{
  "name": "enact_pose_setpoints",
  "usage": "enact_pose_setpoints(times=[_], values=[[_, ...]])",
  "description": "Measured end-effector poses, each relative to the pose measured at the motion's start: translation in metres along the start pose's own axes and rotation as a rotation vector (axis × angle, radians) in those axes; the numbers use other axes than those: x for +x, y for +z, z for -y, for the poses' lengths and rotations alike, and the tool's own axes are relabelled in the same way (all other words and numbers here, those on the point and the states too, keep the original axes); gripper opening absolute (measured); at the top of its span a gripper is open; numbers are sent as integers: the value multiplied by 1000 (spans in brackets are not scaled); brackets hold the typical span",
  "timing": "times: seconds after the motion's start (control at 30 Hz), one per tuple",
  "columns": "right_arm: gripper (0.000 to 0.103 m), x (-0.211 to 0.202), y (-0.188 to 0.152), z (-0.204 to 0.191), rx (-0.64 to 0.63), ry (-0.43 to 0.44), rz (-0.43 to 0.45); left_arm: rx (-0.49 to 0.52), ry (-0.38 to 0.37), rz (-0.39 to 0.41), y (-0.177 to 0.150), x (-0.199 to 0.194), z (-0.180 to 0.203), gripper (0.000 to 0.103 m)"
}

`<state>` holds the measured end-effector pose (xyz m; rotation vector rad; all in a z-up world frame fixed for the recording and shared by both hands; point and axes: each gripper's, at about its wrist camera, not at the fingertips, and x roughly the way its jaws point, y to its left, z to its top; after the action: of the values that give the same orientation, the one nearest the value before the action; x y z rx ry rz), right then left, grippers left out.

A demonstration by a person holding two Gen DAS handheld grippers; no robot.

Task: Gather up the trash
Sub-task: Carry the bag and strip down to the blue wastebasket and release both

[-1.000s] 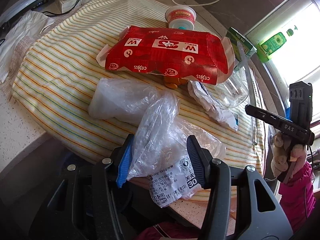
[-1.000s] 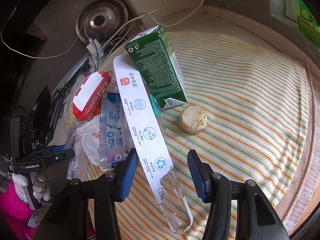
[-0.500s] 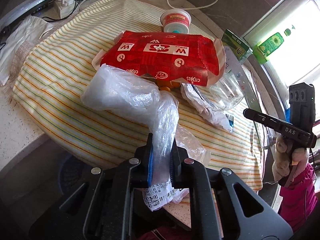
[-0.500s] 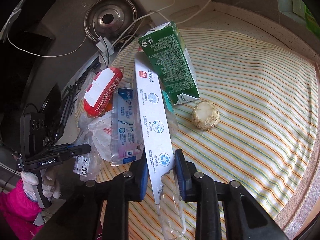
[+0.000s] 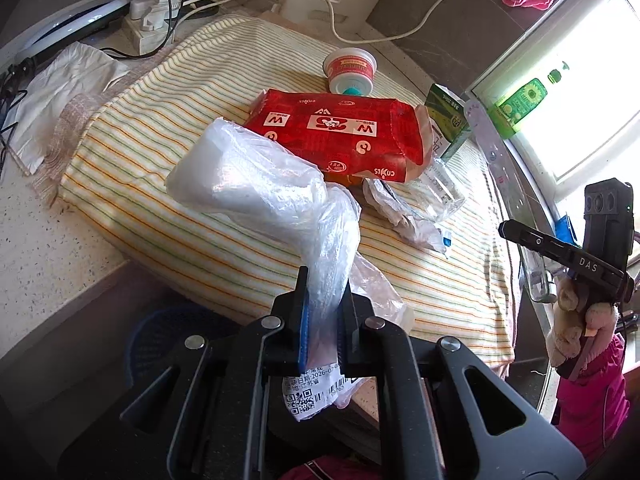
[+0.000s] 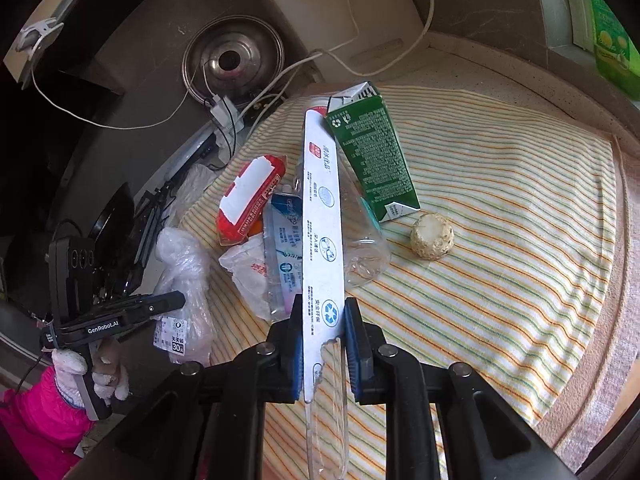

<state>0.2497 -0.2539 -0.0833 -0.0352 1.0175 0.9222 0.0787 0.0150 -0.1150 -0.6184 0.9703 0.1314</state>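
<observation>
On striped cloth (image 5: 168, 184): one red wrapper (image 5: 340, 136) mid-cloth, one yogurt cup (image 5: 350, 70) behind it, one green carton (image 6: 372, 156) right of it, one round brown lump (image 6: 432, 236) beside carton. Left gripper (image 5: 324, 312) clamped on one clear plastic bag (image 5: 256, 176), lifted above cloth's near edge. Right gripper (image 6: 324, 344) clamped on one long blister pack (image 6: 324, 220), its far end raised over cloth. Two gloved hands: left hand (image 6: 92, 372), right hand (image 5: 576, 320).

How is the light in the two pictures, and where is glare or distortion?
Left wrist view: the window is blown out white, sun patches lie on the striped cloth, and the clear plastic bag shows glare. Right wrist view: dark vignetted corners, and fisheye bending curves the counter edge.
</observation>
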Motion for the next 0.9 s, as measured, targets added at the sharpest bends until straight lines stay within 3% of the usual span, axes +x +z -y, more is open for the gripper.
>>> enact_pose_setpoints(times=[0.23,0.5,0.9], values=[[16,-16,-12,-37,9,21,58,8,-3,0,-10,-25,-25,8],[16,-5,-38,-86,25,42,64,11,0,-5,-29,-48,-58,8],[16,42,-94,-145,85,50,-15,21,-21,-72,-63,-51,-102,8]])
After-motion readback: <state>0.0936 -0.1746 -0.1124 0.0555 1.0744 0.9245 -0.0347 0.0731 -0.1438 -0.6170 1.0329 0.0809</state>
